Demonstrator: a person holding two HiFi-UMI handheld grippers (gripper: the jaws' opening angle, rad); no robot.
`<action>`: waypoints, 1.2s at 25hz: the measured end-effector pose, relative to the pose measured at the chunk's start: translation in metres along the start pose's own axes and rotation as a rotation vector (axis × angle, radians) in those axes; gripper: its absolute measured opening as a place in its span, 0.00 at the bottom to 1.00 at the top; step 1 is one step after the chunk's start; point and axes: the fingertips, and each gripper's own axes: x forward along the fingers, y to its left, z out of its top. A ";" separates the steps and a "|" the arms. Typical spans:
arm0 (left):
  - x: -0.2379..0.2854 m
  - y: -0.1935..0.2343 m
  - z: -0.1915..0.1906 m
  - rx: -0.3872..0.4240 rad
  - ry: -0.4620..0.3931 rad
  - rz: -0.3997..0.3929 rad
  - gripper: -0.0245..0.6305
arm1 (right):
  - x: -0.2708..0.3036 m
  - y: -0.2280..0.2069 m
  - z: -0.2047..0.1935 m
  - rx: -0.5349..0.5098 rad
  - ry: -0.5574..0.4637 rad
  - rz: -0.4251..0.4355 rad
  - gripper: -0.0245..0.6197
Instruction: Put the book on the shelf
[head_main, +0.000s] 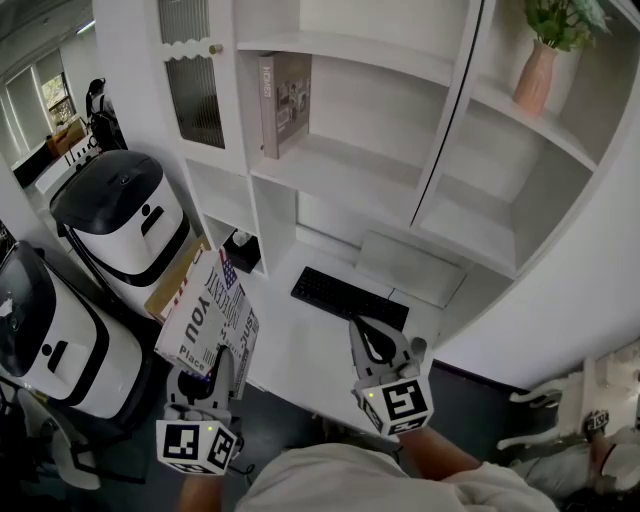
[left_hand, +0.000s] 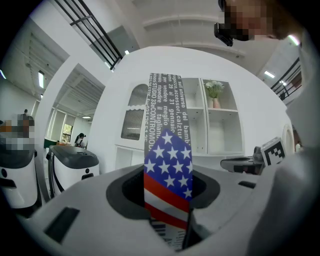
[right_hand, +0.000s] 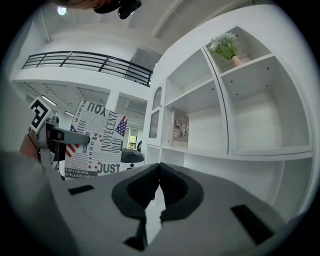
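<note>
Near left, the left gripper's jaws clamp the book; the right gripper's jaws are closed, empty, facing the shelf.

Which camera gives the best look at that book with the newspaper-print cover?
The right gripper view: the book turns nearly its whole cover toward it. The head view sees it slanted from above, its lower edge in the left gripper. The left gripper view shows only its flag-printed edge between the jaws.

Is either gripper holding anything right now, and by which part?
The left gripper holds the book by one edge, clamped between its jaws. The right gripper is shut and empty.
</note>
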 end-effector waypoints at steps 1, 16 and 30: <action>0.008 0.001 0.002 0.001 0.001 -0.002 0.27 | 0.004 -0.004 0.002 -0.002 -0.003 0.000 0.04; 0.118 0.001 0.065 0.060 -0.051 -0.054 0.27 | 0.025 -0.051 -0.003 0.019 0.001 -0.050 0.04; 0.193 -0.004 0.128 0.108 -0.092 -0.088 0.27 | 0.027 -0.081 -0.014 0.049 0.020 -0.101 0.04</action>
